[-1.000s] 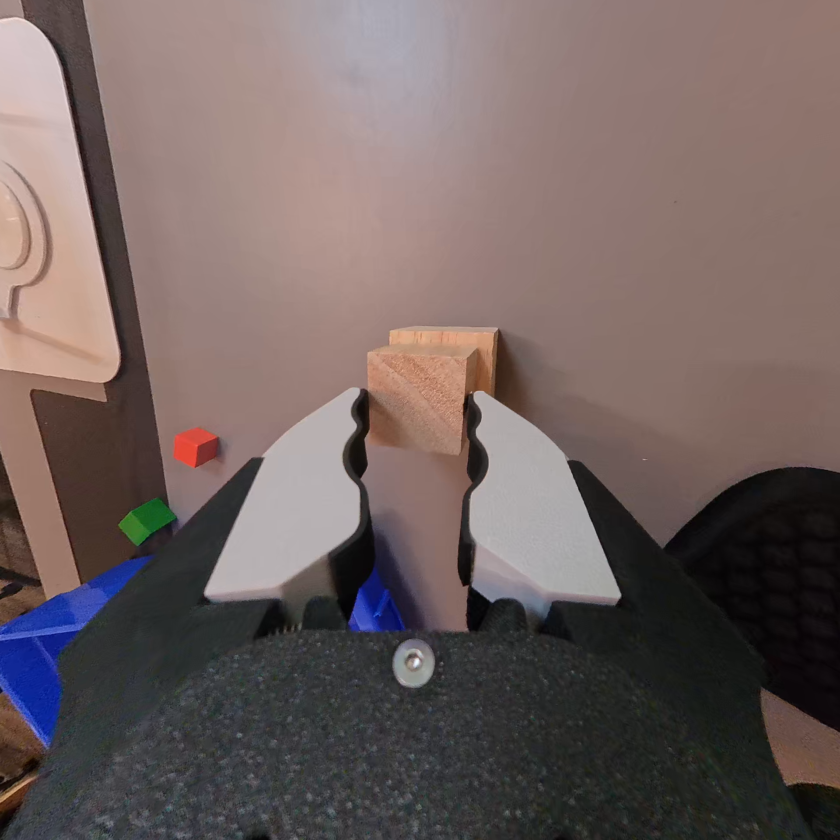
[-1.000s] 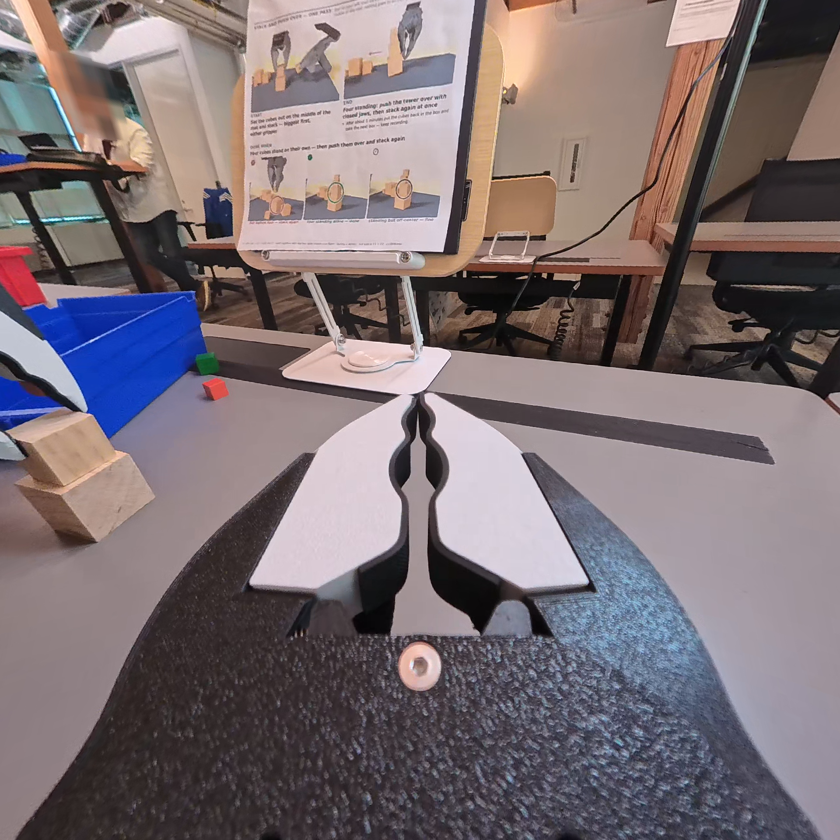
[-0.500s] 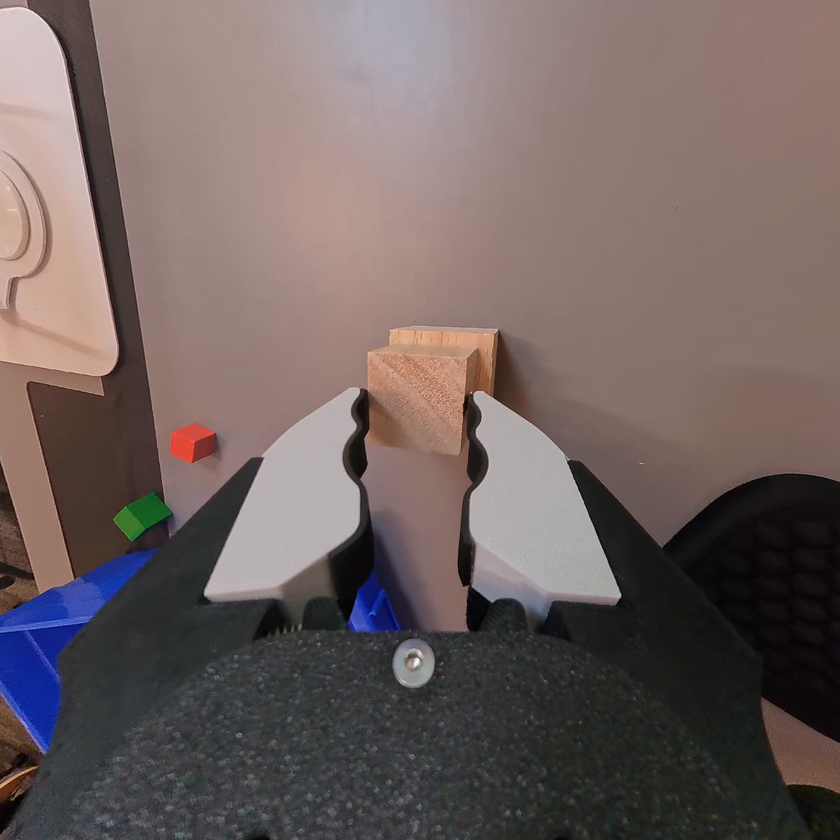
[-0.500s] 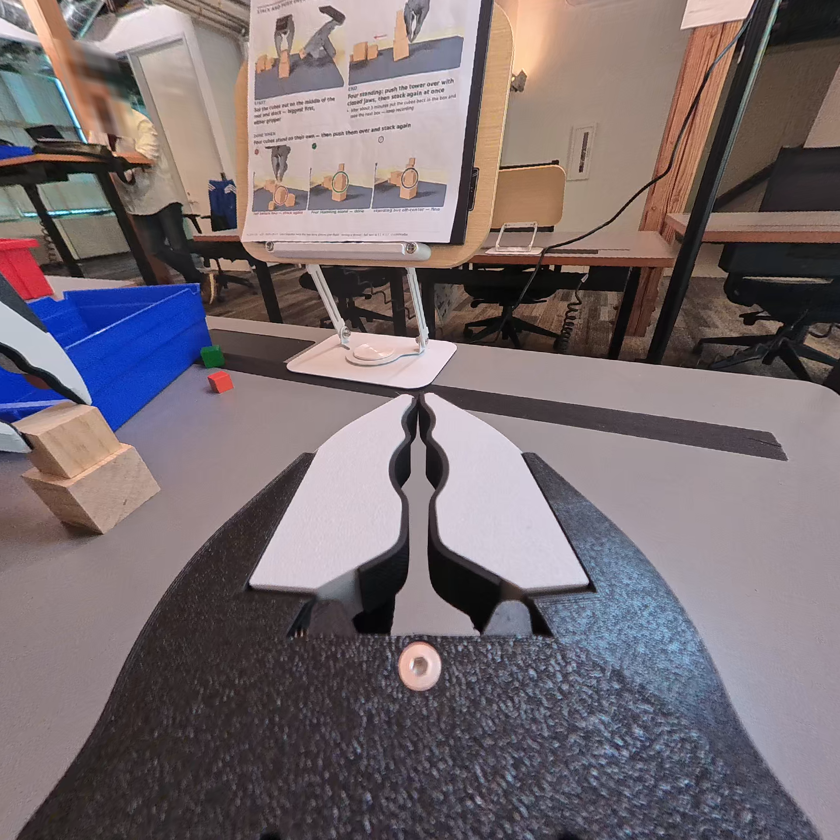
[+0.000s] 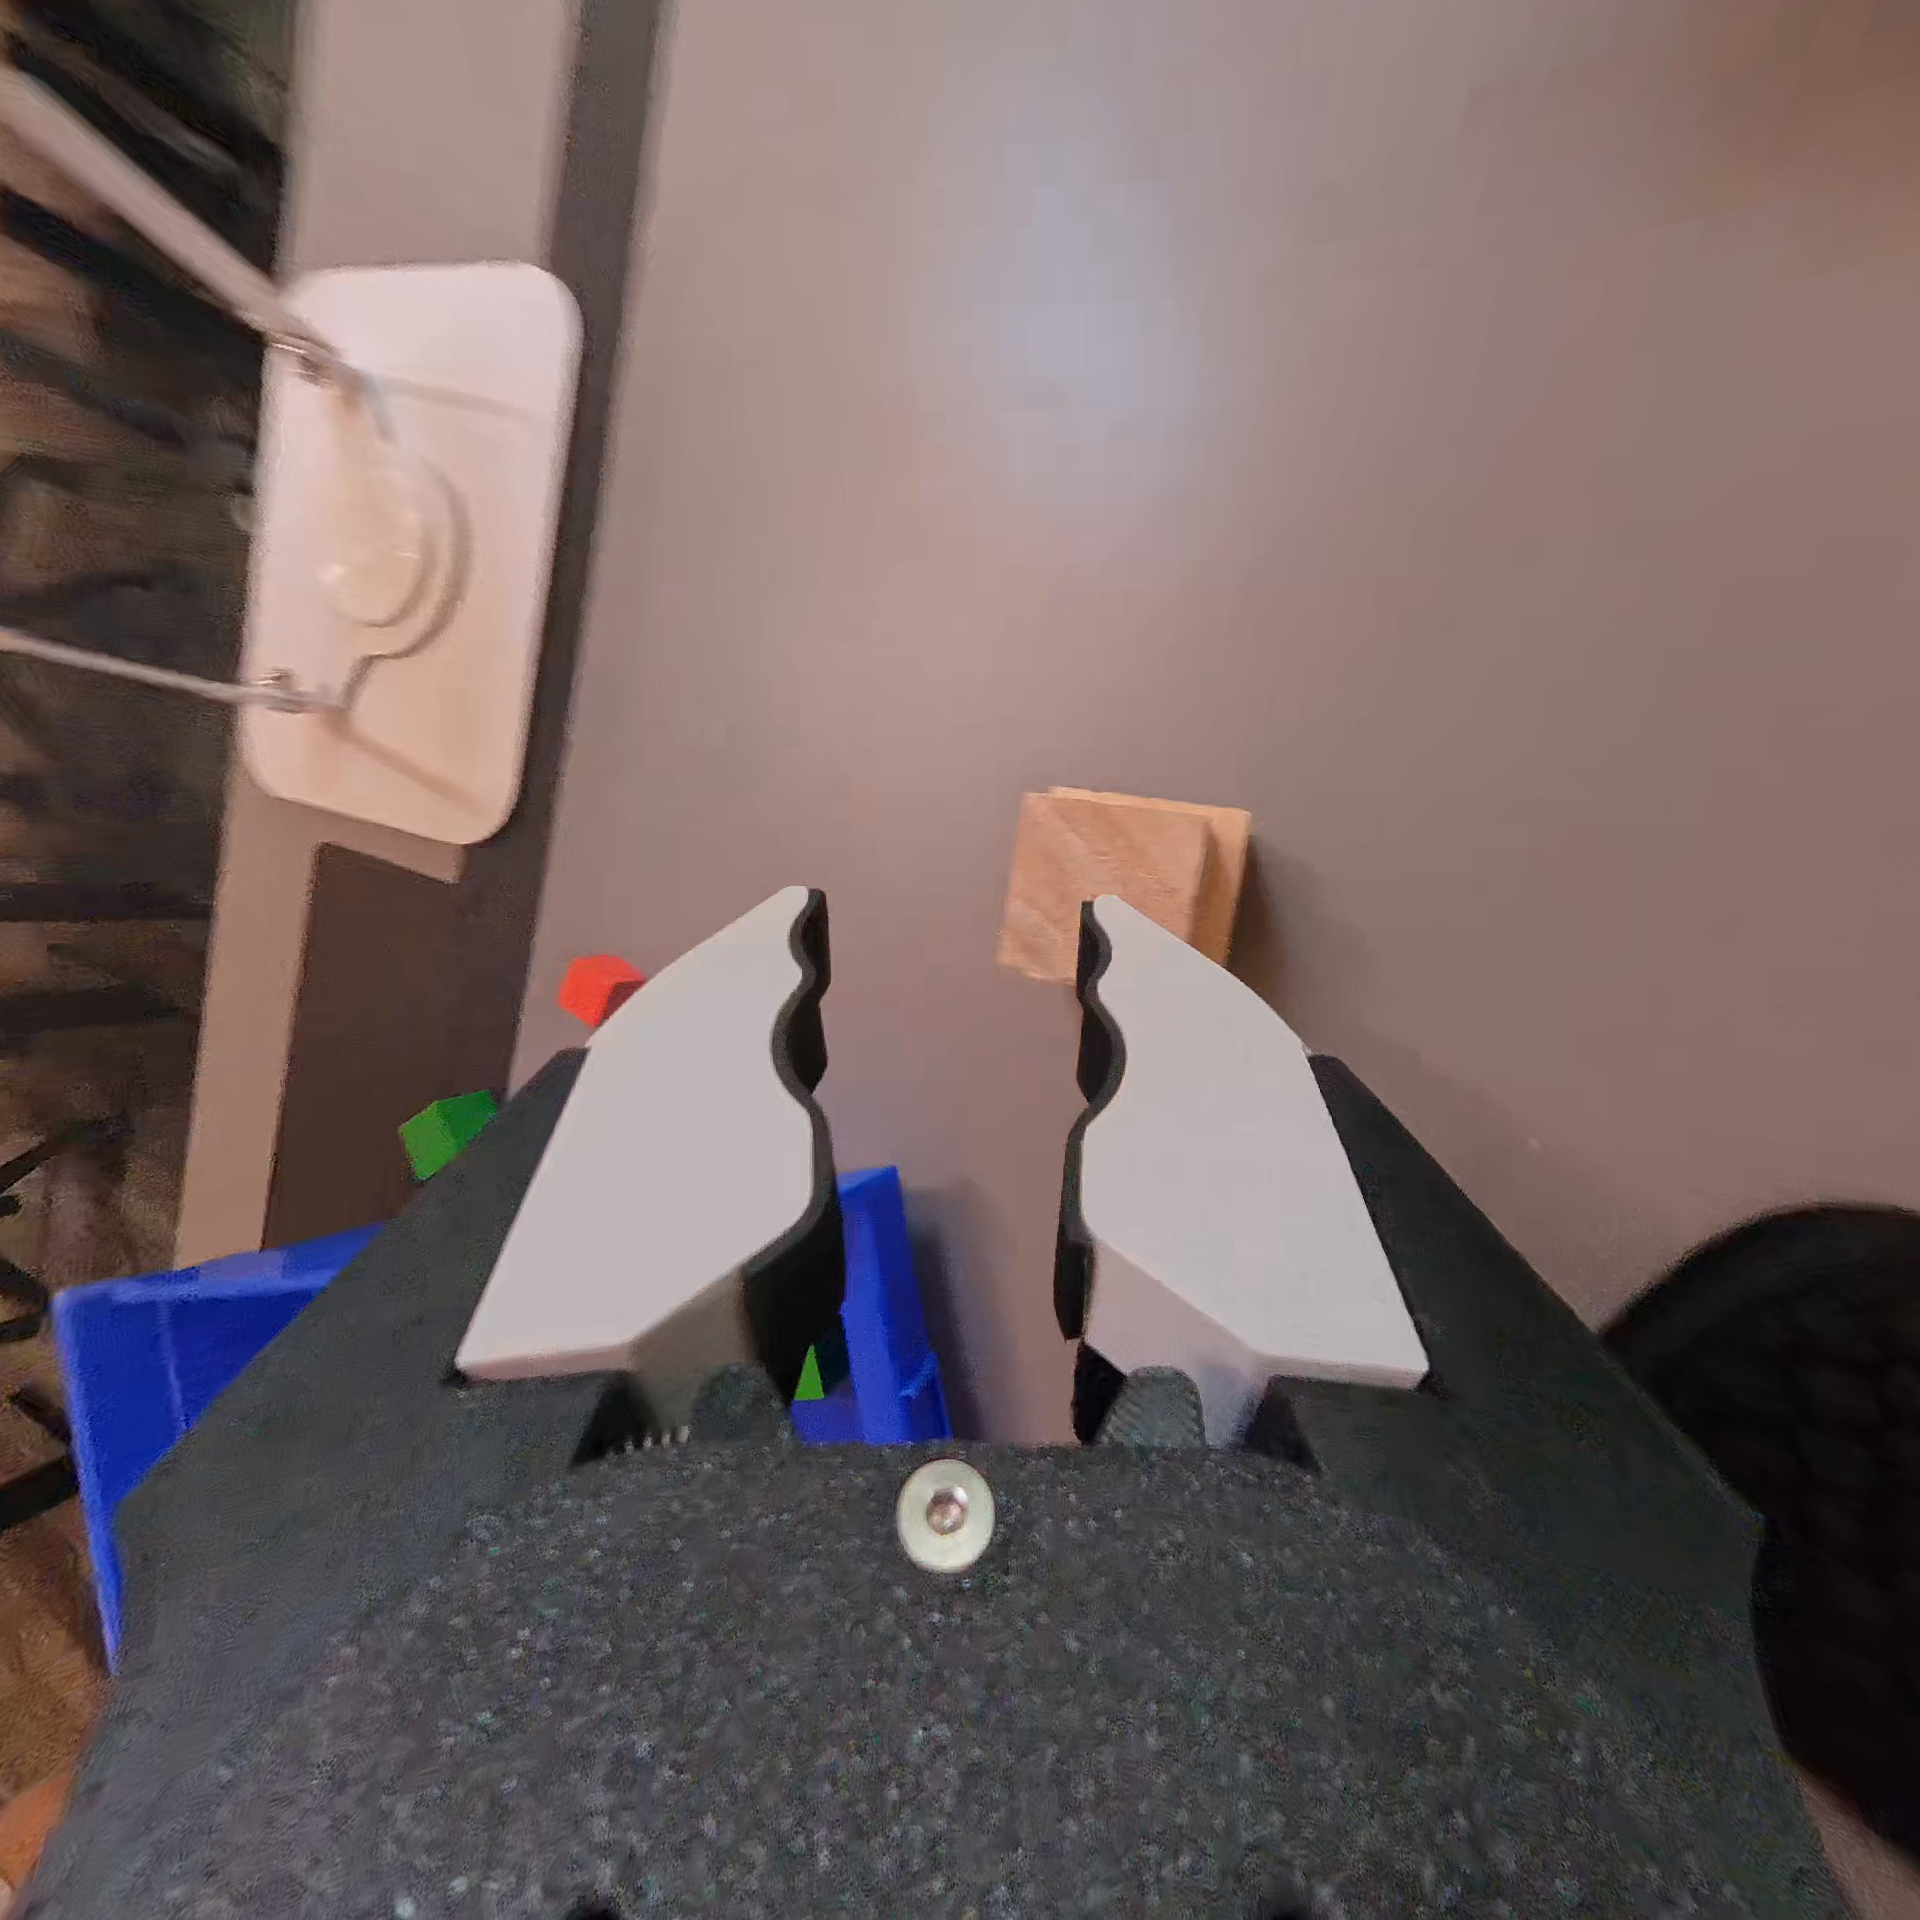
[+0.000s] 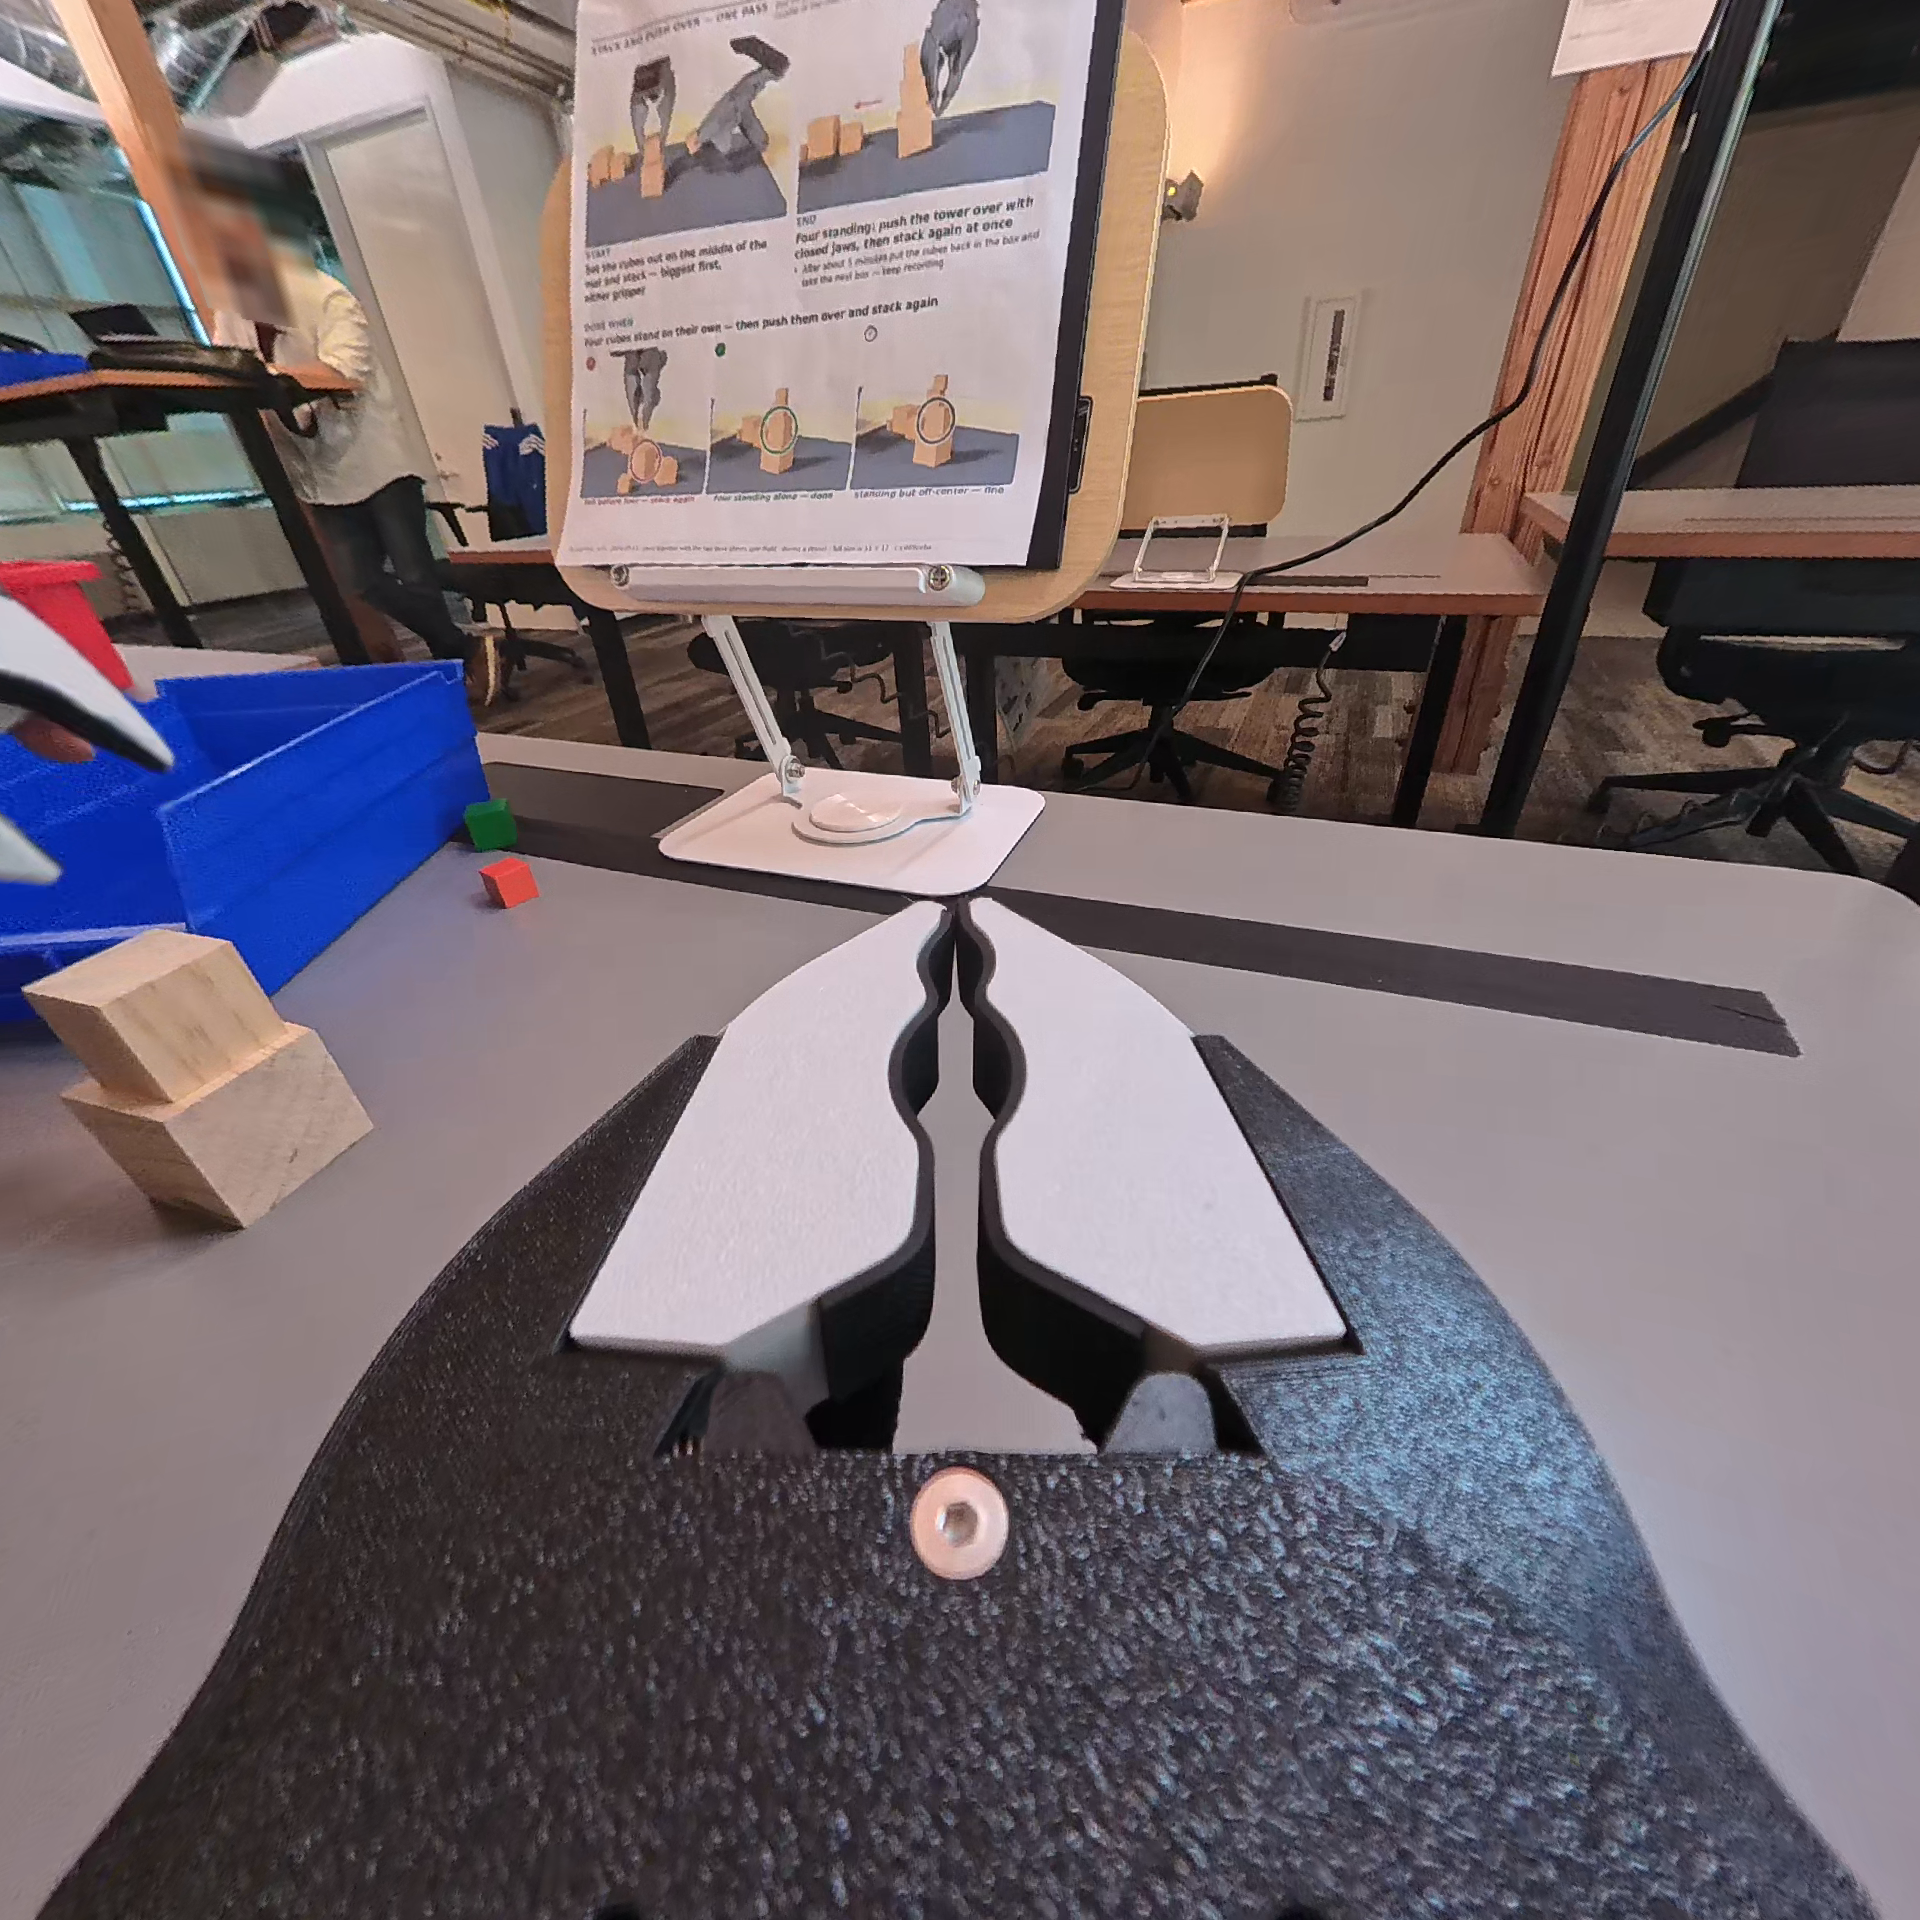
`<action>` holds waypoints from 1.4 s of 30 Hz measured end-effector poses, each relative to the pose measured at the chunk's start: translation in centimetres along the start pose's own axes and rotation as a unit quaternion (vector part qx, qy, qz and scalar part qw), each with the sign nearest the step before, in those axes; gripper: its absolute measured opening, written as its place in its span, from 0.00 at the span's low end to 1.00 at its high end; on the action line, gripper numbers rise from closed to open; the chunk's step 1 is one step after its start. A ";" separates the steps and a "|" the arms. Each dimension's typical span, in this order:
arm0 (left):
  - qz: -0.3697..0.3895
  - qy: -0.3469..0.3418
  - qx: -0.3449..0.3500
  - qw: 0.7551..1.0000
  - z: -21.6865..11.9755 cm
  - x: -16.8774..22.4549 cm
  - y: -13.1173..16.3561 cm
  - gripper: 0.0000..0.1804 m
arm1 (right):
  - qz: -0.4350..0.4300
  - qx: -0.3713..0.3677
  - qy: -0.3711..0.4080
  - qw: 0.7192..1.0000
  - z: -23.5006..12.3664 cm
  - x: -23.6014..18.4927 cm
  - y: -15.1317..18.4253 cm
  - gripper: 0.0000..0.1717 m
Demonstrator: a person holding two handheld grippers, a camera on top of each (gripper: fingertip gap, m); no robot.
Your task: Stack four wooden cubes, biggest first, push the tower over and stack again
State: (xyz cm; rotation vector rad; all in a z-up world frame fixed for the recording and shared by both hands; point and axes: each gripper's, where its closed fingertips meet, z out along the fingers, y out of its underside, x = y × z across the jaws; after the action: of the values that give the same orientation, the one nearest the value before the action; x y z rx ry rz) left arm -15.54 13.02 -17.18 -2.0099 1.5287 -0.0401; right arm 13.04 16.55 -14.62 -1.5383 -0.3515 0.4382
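The left tool (image 5: 951, 914) hangs above the grey tabletop (image 5: 1351, 520) with its two fingers apart and nothing between them. It looks straight down, so the two wooden cubes (image 5: 1117, 883) show mostly as one square, the smaller cube (image 6: 156, 1013) resting on the bigger cube (image 6: 223, 1138). The stack lies a little to the right of the gap, partly behind the right finger (image 5: 1226, 1122), and no pad touches it. The upper cube sits turned and slightly off the middle of the lower one, yet it stands by itself.

The right tool (image 6: 954, 914) is held low over the tabletop, well apart from the stack, its fingers together on nothing. It points toward the white stand (image 6: 852, 831) that carries a printed sheet (image 6: 831, 281).

A red cube (image 6: 509, 881) and a green cube (image 6: 490, 823) lie loose near the blue bin (image 6: 312, 790), which stands at the left side of the tabletop.
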 end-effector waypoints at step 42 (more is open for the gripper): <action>-0.191 -0.185 0.085 0.960 -4.5 -7.3 8.6 0.13 | 0.000 -0.010 -0.020 1.000 0.6 -0.8 0.9 0.00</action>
State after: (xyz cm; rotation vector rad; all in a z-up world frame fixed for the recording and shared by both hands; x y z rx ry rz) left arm -27.09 16.16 -15.22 -2.0080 0.8647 0.0471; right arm 12.03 16.65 -15.42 -1.5515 -0.3880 0.4672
